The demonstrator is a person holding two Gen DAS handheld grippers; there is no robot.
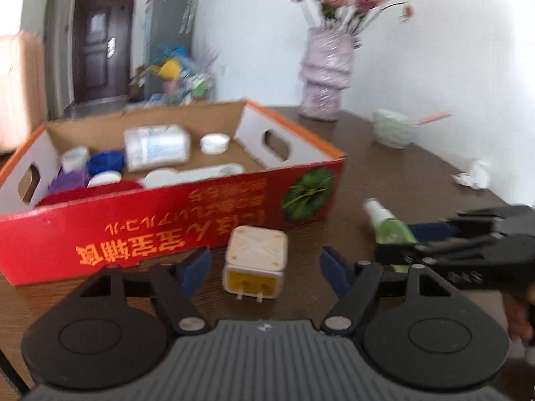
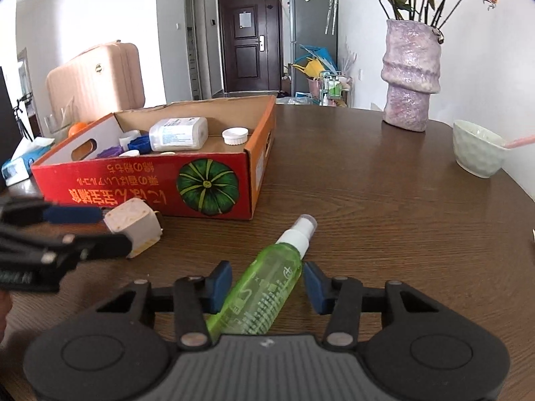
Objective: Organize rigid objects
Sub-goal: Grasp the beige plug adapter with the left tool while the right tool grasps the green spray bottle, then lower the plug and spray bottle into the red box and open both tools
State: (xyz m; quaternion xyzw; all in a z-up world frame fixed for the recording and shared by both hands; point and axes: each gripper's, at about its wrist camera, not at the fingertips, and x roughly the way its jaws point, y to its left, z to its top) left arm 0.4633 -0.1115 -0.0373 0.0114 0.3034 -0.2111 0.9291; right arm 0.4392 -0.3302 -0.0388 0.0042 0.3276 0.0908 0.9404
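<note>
A red cardboard box [image 1: 174, 220] [image 2: 150, 180] holds a white bottle [image 1: 155, 147] [image 2: 179, 137], white caps, and blue and purple items. A cream cube-shaped plug adapter [image 1: 255, 262] [image 2: 133, 230] lies on the brown table in front of the box. My left gripper [image 1: 264, 272] is open around it, fingers apart on either side. A green spray bottle [image 2: 264, 287] [image 1: 389, 225] lies on the table. My right gripper [image 2: 267, 285] is open, its blue pads on either side of the bottle.
A lilac vase [image 2: 409, 77] [image 1: 326, 77] with flowers stands at the back of the table. A pale bowl [image 2: 478, 152] [image 1: 393, 128] sits right. Crumpled paper [image 1: 474, 175] lies near the right edge. A pink suitcase [image 2: 97, 80] stands behind the box.
</note>
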